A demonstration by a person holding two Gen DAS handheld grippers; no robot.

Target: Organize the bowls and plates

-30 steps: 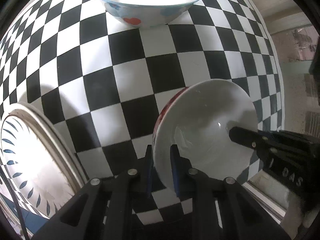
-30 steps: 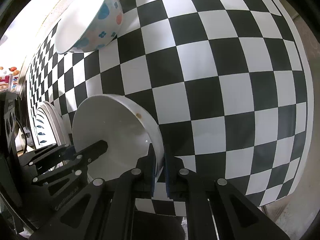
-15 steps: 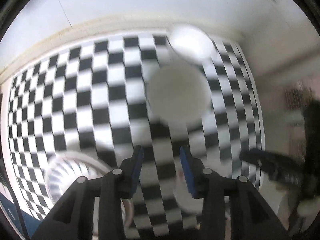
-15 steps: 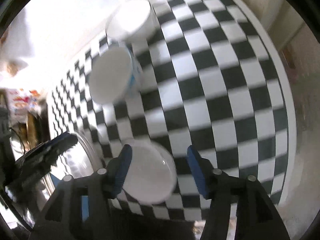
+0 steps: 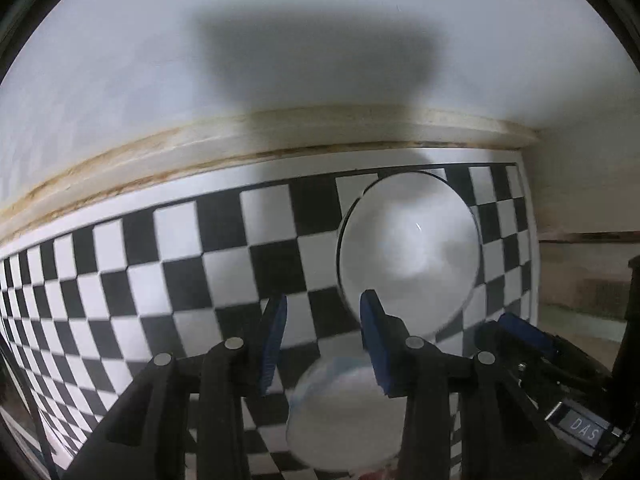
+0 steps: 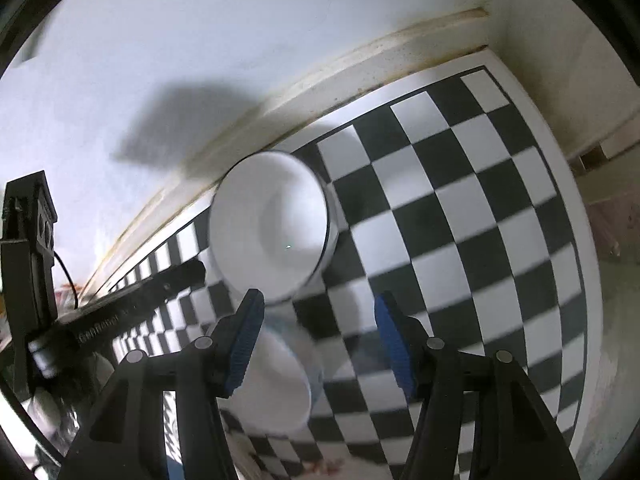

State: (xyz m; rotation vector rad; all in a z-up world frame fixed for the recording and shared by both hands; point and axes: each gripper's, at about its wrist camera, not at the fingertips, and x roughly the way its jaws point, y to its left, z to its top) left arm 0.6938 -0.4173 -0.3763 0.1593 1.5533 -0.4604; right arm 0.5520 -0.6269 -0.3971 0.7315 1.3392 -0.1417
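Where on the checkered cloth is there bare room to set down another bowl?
Free: the checkered cloth left of the far white bowl up to the wall trim, and the squares between that bowl and the cloth's right edge. Crowded: the near bowl sits just below it.

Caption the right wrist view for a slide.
Open right gripper above checkered tablecloth, white bowl ahead near the wall.

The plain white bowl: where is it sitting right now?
The plain white bowl sits at the far edge of the checkered cloth by the wall, beyond the blue-patterned bowl.
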